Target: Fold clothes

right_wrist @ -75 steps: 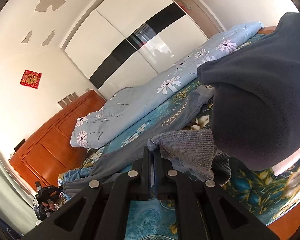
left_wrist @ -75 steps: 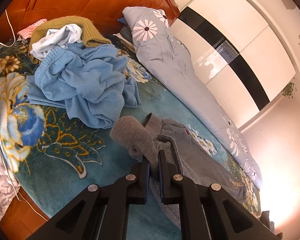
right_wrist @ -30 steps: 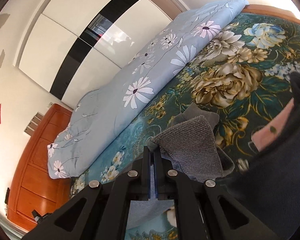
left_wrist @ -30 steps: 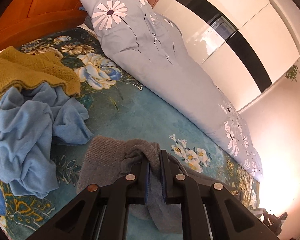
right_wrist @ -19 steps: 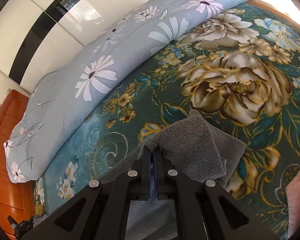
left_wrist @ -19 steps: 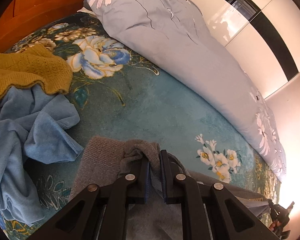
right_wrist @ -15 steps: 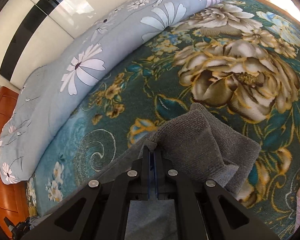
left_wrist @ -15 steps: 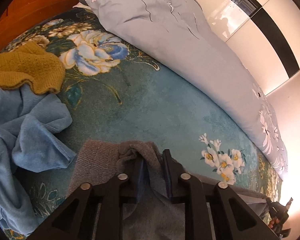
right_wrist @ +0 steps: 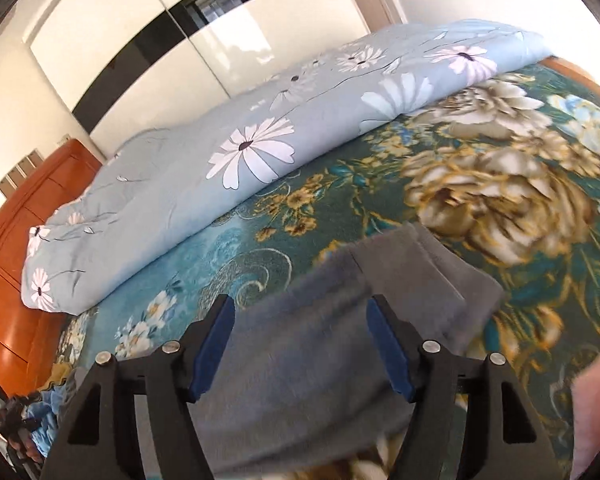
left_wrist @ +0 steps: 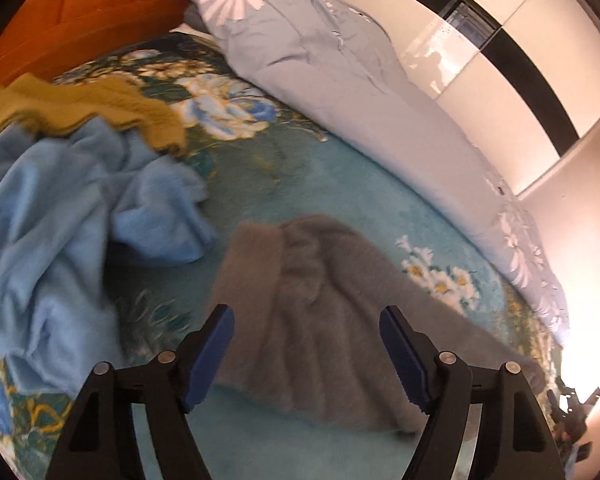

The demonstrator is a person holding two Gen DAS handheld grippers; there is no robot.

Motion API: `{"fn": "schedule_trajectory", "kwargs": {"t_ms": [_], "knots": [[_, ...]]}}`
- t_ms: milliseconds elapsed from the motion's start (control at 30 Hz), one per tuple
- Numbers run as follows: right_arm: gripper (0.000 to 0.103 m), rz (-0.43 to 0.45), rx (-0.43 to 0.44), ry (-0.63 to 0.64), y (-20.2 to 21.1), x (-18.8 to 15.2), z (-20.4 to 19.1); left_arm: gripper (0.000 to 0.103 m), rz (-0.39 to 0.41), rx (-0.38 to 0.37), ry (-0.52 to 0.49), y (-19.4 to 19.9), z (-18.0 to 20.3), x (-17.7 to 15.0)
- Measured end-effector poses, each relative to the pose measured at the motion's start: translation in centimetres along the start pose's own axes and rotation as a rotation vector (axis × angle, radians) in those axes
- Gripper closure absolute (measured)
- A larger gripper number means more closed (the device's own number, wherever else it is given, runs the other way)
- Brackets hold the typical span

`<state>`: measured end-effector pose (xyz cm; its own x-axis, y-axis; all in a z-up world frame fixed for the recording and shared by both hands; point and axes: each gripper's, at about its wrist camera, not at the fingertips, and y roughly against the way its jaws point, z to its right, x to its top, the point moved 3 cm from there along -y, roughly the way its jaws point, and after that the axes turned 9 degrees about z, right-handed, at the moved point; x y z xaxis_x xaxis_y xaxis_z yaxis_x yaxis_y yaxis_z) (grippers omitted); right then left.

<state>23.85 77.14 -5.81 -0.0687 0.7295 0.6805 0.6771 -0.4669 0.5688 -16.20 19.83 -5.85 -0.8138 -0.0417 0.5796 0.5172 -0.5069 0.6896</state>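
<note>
Grey garment (left_wrist: 320, 304) lies on the bed (left_wrist: 300, 184), spread along the teal floral blanket; ribbed end toward the headboard side in the left wrist view, the other ribbed end (right_wrist: 428, 280) showing in the right wrist view.

Just changed: both claws were clamped on the grey fabric a second ago and have now let go. Left claw (left_wrist: 306, 356) is opening, jaws wide, pads clear of the cloth though the garment sits in the gap below them. Right claw (right_wrist: 300, 344) is the same, opening and wide, with fabric between but not pinched. The cloth has also dropped from bunched in the jaws to lying on the bed. Likely meaning: garment laid out, lay-down step done, next grab for a fold not yet started. The folds near the left end look rumpled, so it may need smoothing.

Left view only: blue garment pile (left_wrist: 60, 220) and mustard knit (left_wrist: 80, 108), just beside the grey piece, unfolded. Right view only: big gold flower print (right_wrist: 500, 184) and a pale pink edge at lower right, which I cannot identify. Both views show the daisy duvet (right_wrist: 240, 152) rolled along the far side and the wardrobe (left_wrist: 500, 60) behind.
</note>
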Motion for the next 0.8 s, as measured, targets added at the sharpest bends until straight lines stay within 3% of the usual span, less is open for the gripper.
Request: {"fn": "schedule_trajectory", "kwargs": {"t_ms": [167,267,400,533,567,600,667,700,800], "knots": [[0.031,-0.104,0.001,-0.111,0.6,-2.9,3.2,0.024,-0.044,0.023,0.181,0.1,-5.3,-4.7],[0.031,-0.148,-0.004,-0.151,-0.7,-3.8,4.0,0.024,-0.073,-0.050,0.265,-1.5,-6.0,-5.4],[0.031,-0.103,-0.005,-0.242,-3.1,-3.6,4.6,0.024,-0.045,-0.091,0.311,-3.3,-5.5,-5.1],[0.031,-0.033,-0.030,-0.264,-4.2,-2.8,4.5,0.025,0.018,-0.062,0.318,-3.8,-5.0,-4.3],[0.038,-0.031,-0.045,-0.262,-4.4,-2.7,4.4,0.029,0.032,-0.056,0.317,-3.8,-4.9,-4.1],[0.060,-0.036,-0.062,-0.264,-4.5,-2.6,4.3,0.043,0.044,-0.031,0.306,-3.8,-4.7,-4.0],[0.084,-0.045,-0.082,-0.268,-4.5,-2.6,4.1,0.058,0.069,0.007,0.296,-3.5,-4.8,-3.8],[0.090,-0.048,-0.079,-0.270,-4.4,-2.6,4.0,0.063,0.085,-0.001,0.303,-2.9,-4.8,-3.8],[0.091,-0.027,-0.053,-0.234,-2.8,-2.0,3.0,0.072,0.140,-0.043,0.307,-0.4,-5.0,-3.5]]}}
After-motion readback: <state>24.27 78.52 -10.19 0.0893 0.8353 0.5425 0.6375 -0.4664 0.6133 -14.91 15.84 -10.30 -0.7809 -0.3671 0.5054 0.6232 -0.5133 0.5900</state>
